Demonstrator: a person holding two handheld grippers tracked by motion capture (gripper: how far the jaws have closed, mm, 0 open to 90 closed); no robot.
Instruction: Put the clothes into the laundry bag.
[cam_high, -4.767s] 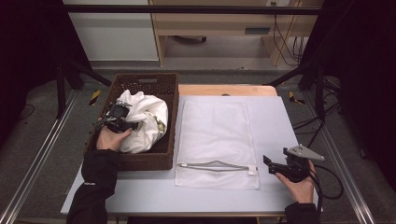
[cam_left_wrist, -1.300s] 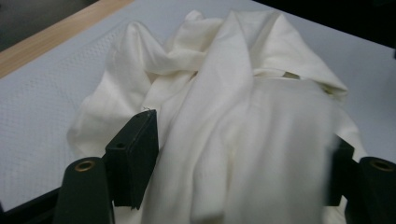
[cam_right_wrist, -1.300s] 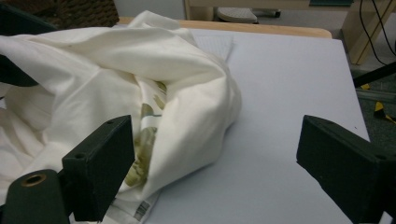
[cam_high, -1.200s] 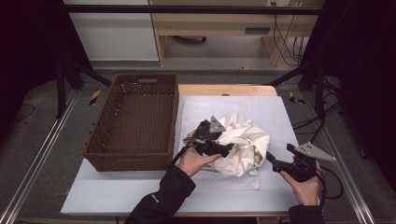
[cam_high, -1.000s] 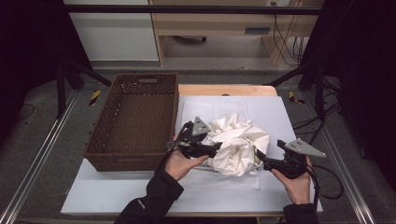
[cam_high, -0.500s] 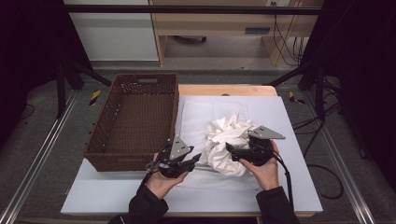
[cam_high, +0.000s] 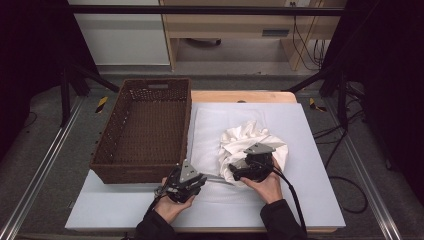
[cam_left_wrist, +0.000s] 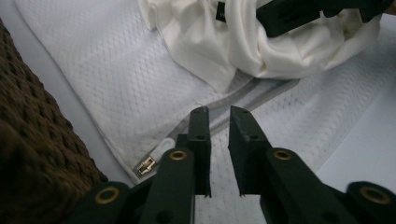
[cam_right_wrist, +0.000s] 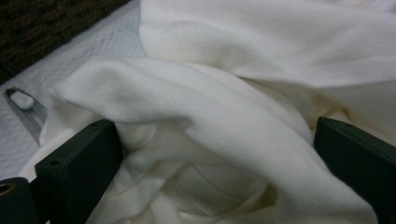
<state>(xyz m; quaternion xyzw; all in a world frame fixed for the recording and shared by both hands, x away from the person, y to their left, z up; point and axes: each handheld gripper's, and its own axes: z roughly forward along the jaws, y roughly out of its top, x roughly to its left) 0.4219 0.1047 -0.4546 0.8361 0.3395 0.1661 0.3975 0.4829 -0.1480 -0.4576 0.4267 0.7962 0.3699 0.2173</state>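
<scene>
On mesh bag (cam_high: 215, 130), left gripper (cam_left_wrist: 218, 128) nearly closed near zipper (cam_left_wrist: 159, 151), nothing pinched, jaws lately closing; right gripper (cam_right_wrist: 210, 154) spread around garment (cam_high: 250, 142). Judged step: bagging; zipper grasp needed next.

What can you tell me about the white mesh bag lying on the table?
The mesh bag is a flat white pouch of honeycomb-textured net, lying spread on the pale table just right of the wicker basket. A grey zipper runs along its near edge, with a small metal pull at the basket end. A crumpled white garment sits on top of it, covering part of the zipper.
</scene>
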